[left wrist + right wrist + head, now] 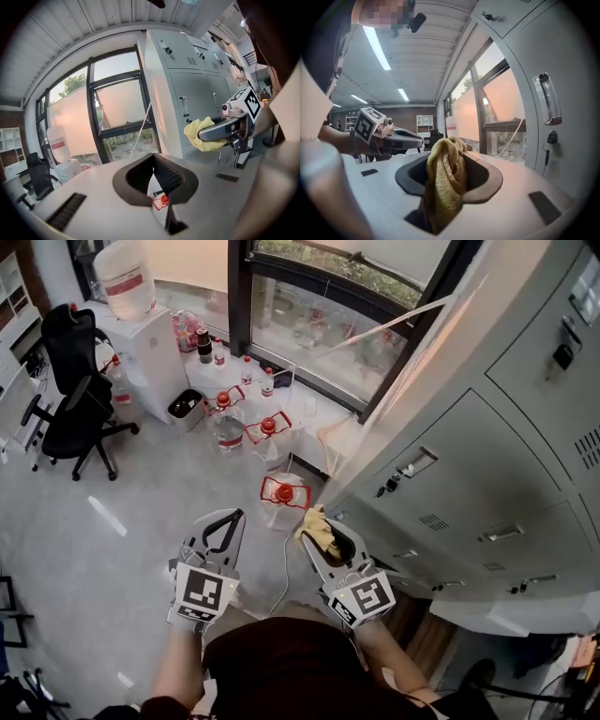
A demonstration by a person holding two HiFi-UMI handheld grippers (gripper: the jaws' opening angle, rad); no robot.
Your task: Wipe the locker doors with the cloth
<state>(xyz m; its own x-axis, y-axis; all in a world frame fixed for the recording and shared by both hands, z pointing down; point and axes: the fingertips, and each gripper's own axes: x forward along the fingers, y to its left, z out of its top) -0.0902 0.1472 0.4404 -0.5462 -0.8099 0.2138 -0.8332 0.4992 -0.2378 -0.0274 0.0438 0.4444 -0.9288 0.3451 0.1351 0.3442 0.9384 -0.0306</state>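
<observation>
Cloth [446,180] pinched between right gripper [450,152] jaws; left gripper [153,161] jaws together.

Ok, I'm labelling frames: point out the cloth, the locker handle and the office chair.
cloth [445,176], right gripper view, bunched middle.
locker handle [547,101], right gripper view, middle of bar.
office chair [70,352], head view, backrest.

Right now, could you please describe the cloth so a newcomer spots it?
Start at the grey lockers on the right. Beside them, the right hand-held gripper grips a crumpled cloth. It alone is yellow; nearby jugs are clear, red-capped.
</observation>
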